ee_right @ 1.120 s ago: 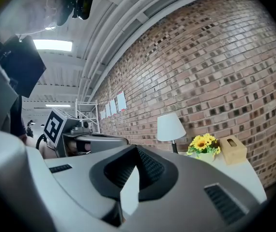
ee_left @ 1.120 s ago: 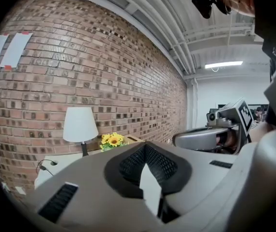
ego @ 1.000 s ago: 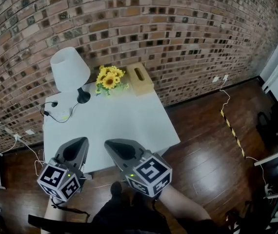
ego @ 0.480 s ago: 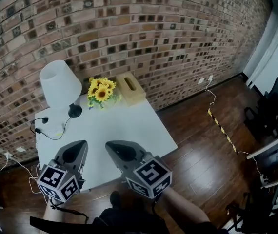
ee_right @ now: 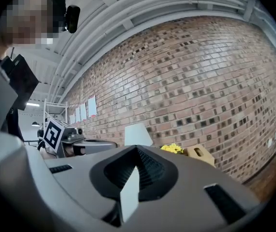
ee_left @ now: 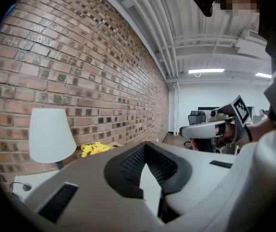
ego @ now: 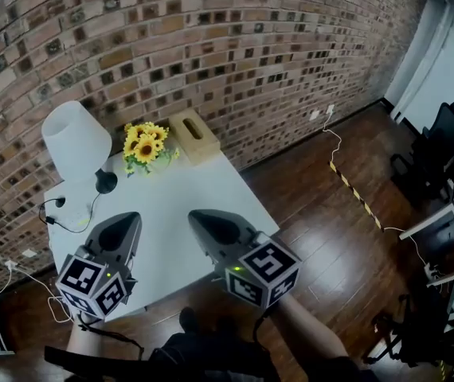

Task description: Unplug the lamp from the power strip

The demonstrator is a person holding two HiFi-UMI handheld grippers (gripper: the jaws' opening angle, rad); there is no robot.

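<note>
Against the brick wall, at the far left corner of the square white table (ego: pixel 211 201), stands the white-shaded lamp with a black base (ego: pixel 76 140). Its thin black cord (ego: pixel 74 229) loops toward the table's left edge; I can't make out the power strip. Yellow sunflowers (ego: pixel 143 146) and a tan wooden tissue box (ego: pixel 193 126) sit to its right. Nearer me, the left gripper (ego: pixel 126 220) and right gripper (ego: pixel 199 216) hover side by side, well apart from the lamp, each with jaws together on nothing.

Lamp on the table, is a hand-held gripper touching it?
No, the left hand-held gripper and the right hand-held gripper are both over the near side of the table, well apart from the lamp.
</note>
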